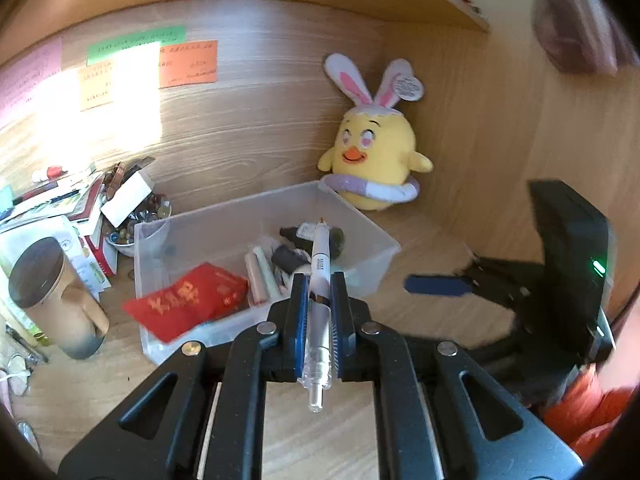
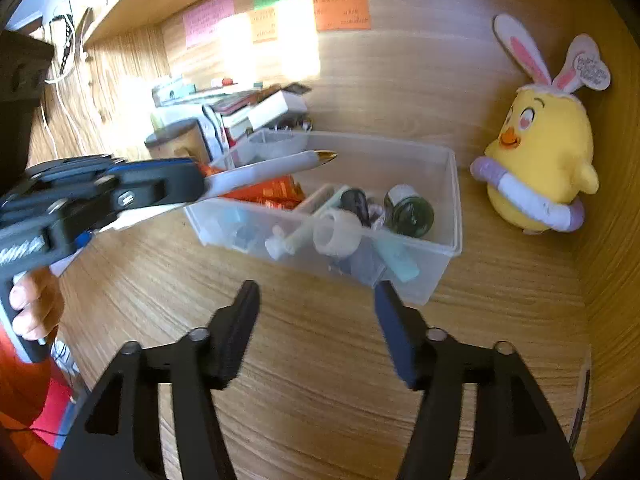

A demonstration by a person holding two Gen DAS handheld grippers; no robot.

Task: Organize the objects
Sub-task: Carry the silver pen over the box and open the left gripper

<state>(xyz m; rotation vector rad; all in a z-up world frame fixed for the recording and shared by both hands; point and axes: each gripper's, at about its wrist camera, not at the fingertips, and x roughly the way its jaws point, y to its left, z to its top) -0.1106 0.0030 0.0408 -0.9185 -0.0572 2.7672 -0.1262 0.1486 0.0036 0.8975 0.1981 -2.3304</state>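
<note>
My left gripper (image 1: 319,280) is shut on a white pen (image 1: 320,264) and holds it above the near edge of a clear plastic bin (image 1: 362,216). The bin holds a red booklet (image 1: 188,304), tubes and small bottles. In the right wrist view the left gripper (image 2: 192,180) comes in from the left with the pen (image 2: 276,166), its gold tip over the bin (image 2: 450,208). My right gripper (image 2: 316,300) is open and empty above the wooden desk, just in front of the bin. It also shows in the left wrist view (image 1: 436,285) at the right.
A yellow chick plush (image 1: 374,152) with bunny ears sits in the back right corner. A brown cup (image 1: 52,296) stands left of the bin. A pile of books and boxes (image 1: 92,204) lies at the back left. Sticky notes (image 1: 188,64) are on the back wall.
</note>
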